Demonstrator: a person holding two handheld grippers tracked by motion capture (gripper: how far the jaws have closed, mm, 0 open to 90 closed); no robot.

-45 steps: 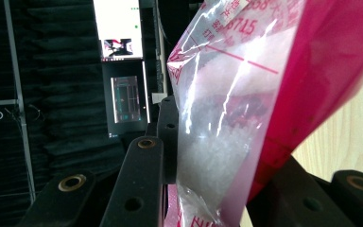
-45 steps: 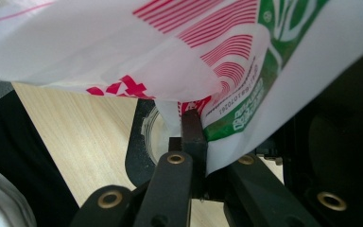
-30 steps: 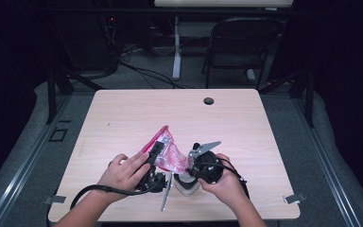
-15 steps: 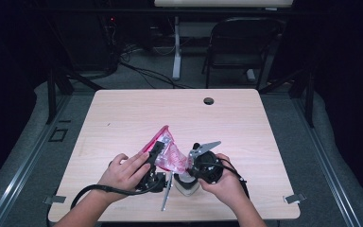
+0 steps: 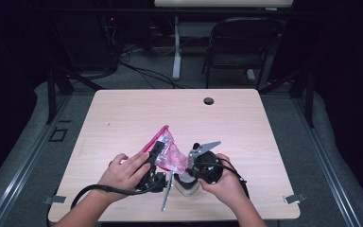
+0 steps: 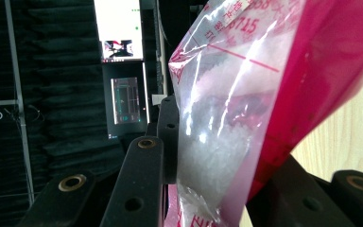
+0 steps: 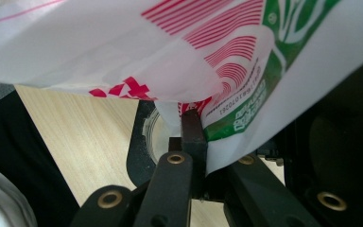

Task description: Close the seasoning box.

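At the near edge of the desk (image 5: 123,118), a person's left hand (image 5: 123,172) held the left gripper (image 5: 155,152) with its fingers (image 6: 144,179) pinching one side of a pink-and-clear plastic bag (image 5: 168,151) of white granules, raised above the wood. The bag's long axis ran from its upper tip, toward the left, down to the right, where the right gripper (image 5: 194,156), carried in the right hand (image 5: 224,182), had its fingers (image 7: 191,137) pressed together on the printed lower corner. Below the pair stood a small clear container (image 5: 186,185) beside a metal utensil (image 5: 166,194). The bag hung between both grippers, its low end nearer the right one, just above the container.
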